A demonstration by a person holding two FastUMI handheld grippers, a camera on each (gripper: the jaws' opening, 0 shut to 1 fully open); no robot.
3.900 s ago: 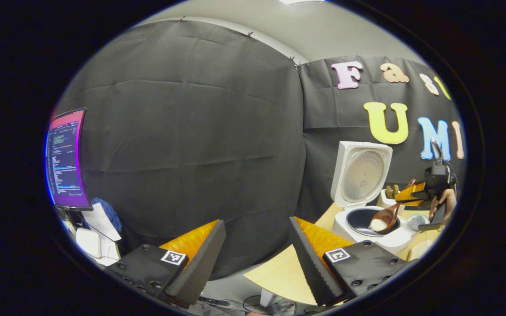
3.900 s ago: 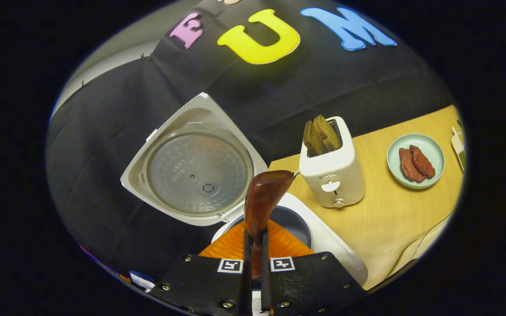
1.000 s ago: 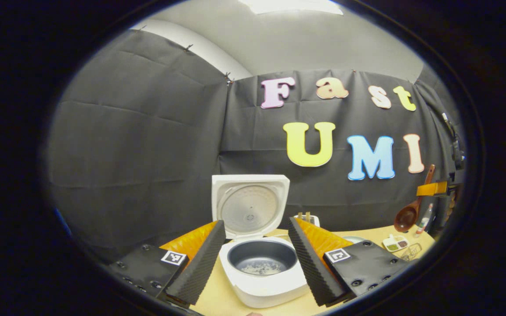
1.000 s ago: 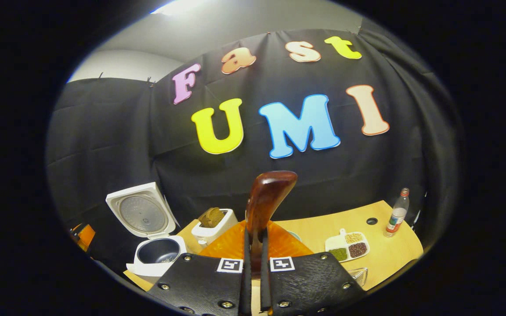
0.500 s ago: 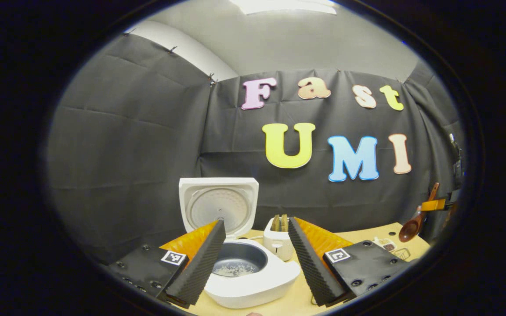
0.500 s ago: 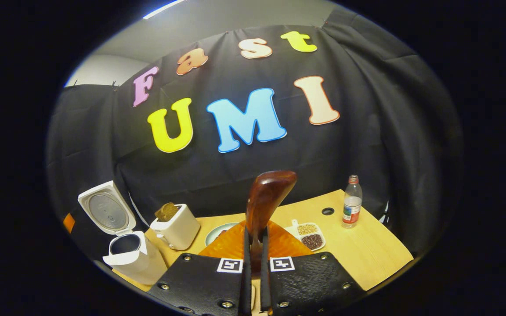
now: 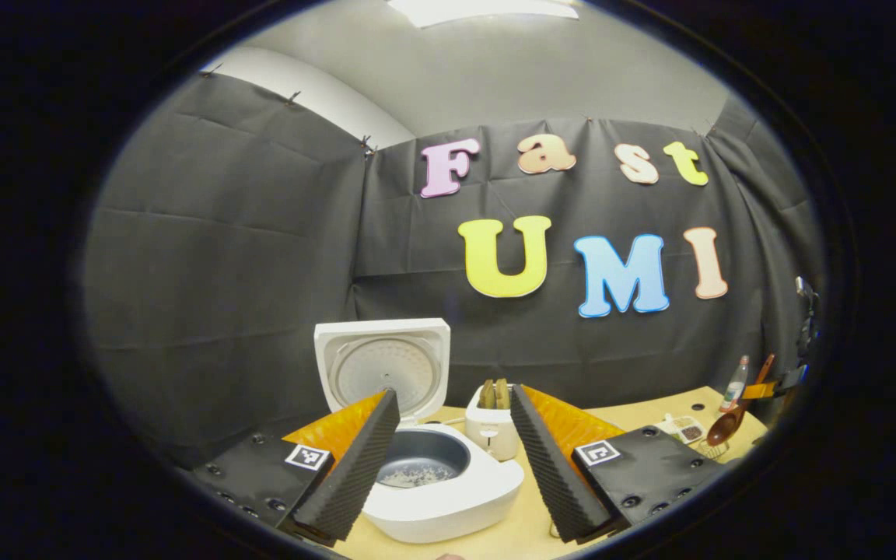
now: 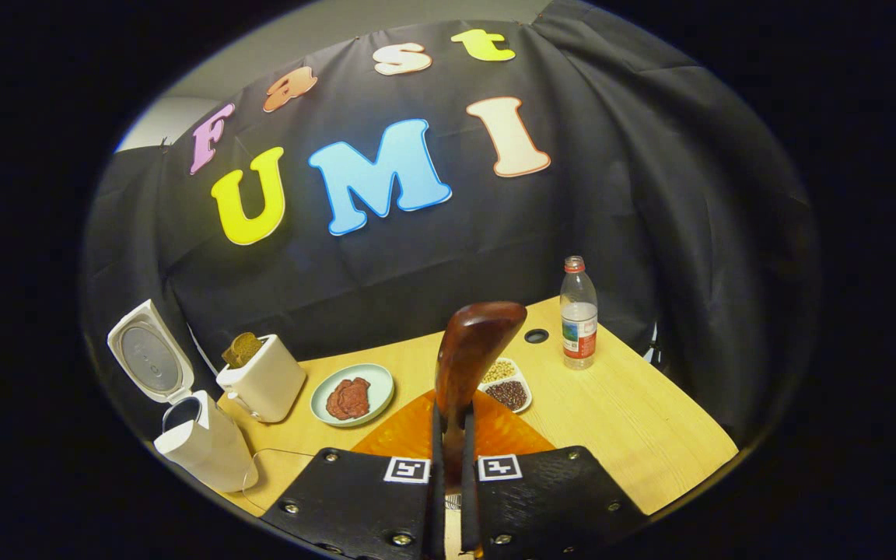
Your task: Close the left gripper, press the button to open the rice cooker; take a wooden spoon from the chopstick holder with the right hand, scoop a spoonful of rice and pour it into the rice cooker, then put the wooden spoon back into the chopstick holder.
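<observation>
right gripper [image 8: 448, 467] is clamped on the handle of the dark reddish-brown wooden spoon [image 8: 470, 350], fingers pinched tight on either side of the stem. in the right gripper view the handle end sticks up past the fingers, so the bowl hangs below them. left gripper view agrees: spoon bowl down at the far right edge, over a small wire basket [image 7: 711, 449] that i take to be the chopstick holder (too small to be sure). grip sits mid-handle, which keeps the bowl low and clear for dropping it back in.

left gripper [image 7: 454, 451] is spread wide, holding nothing, parked in front of the white rice cooker [image 7: 448, 486]. looks idle; its button job is done, since the white hinged lid [image 7: 383, 365] stands upright and open. a thin scatter of white rice grains [image 7: 417, 476] lies in the dark inner pot, so the pour reads as done too.

rest of the light wooden table [image 8: 650, 435]: white toaster with brown bread slices [image 8: 263, 377] just beside the cooker, pale green plate with reddish meat pieces [image 8: 353, 395], white divided dish of beans [image 8: 506, 386], clear plastic bottle with a red cap [image 8: 578, 313] near the back edge.

judgement: last step in hand, spoon return. risk is the bowl catching the basket rim.
</observation>
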